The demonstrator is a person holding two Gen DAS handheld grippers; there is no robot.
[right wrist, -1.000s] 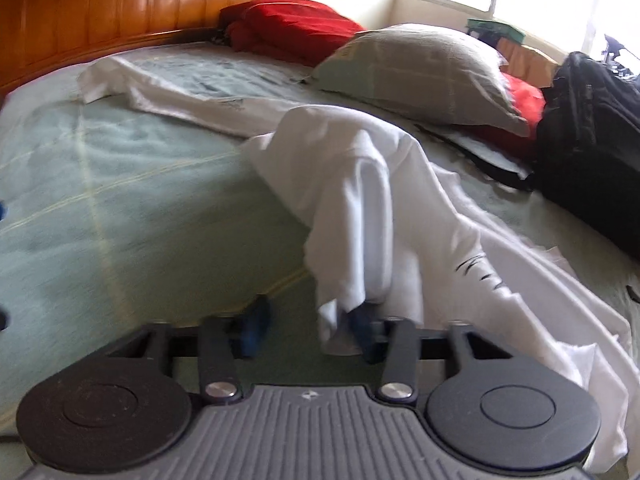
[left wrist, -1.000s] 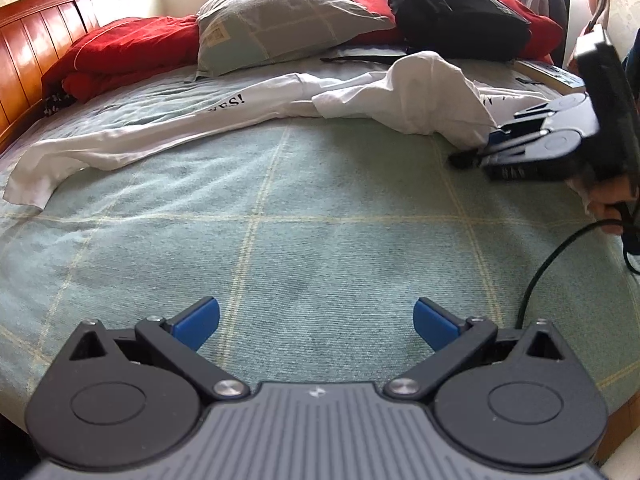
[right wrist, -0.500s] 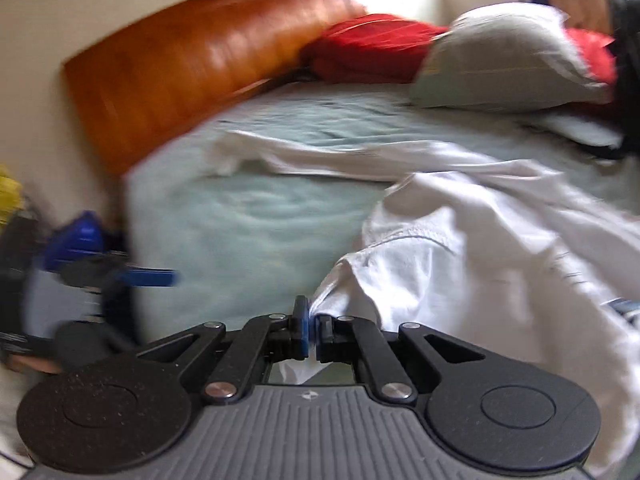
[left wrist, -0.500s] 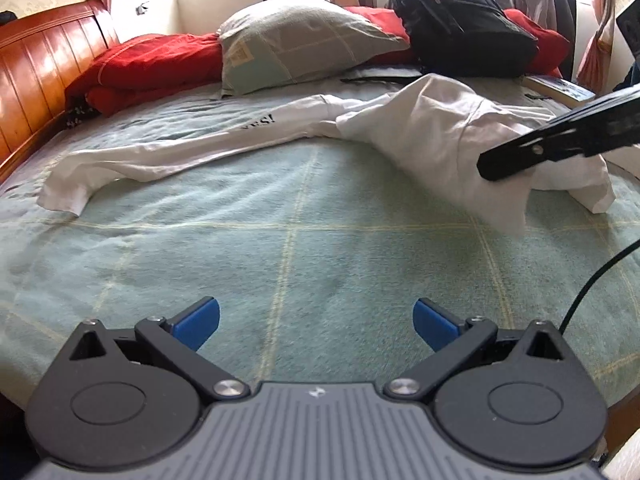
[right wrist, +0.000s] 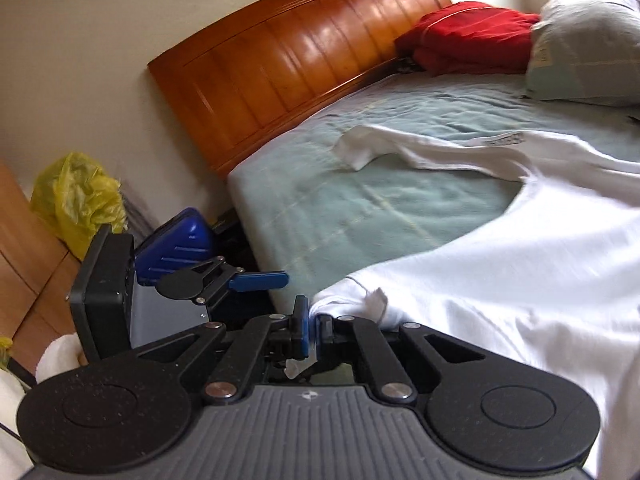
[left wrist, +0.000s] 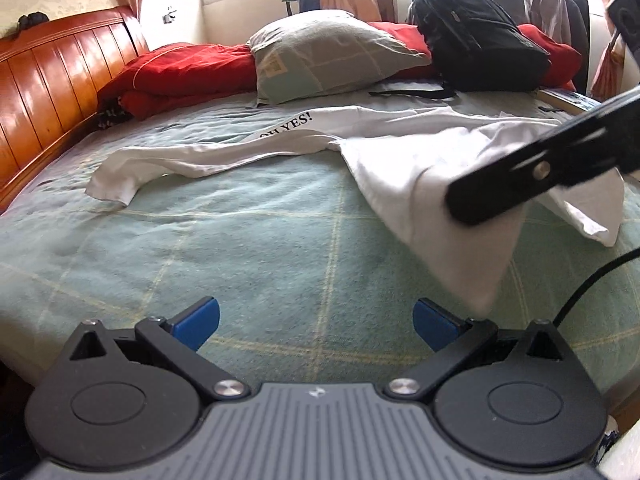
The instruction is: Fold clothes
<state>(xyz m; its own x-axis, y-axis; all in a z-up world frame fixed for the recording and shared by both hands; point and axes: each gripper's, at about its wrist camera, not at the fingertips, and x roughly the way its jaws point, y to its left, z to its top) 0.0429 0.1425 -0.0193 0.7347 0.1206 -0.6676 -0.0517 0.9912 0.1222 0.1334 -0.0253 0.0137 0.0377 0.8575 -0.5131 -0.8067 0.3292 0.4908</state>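
A white T-shirt (left wrist: 400, 152) with black "OH YES!" lettering lies stretched across the green blanket (left wrist: 240, 248), one sleeve reaching out to the left. My right gripper (right wrist: 310, 328) is shut on the shirt's hem (right wrist: 352, 300). It holds that edge lifted off the bed, so the cloth (right wrist: 500, 272) hangs in a slope. In the left wrist view the right gripper (left wrist: 464, 200) comes in from the right, a corner of shirt drooping below it. My left gripper (left wrist: 316, 322) is open over the bed's near edge with nothing between its blue pads. It also shows in the right wrist view, the left gripper (right wrist: 260, 280) at the bedside.
At the far side lie a grey-green pillow (left wrist: 332, 60), a red quilt (left wrist: 192, 68) and a black backpack (left wrist: 480, 40). A wooden headboard (left wrist: 48, 80) runs along the left. A black cable (left wrist: 592, 280) trails at the right. A yellow bag (right wrist: 76, 196) sits beside the bed.
My right gripper shut on the shirt's edge, then rose and swung toward the bed's near side, pulling the cloth up. My left gripper, still open, drew back and rose slightly.
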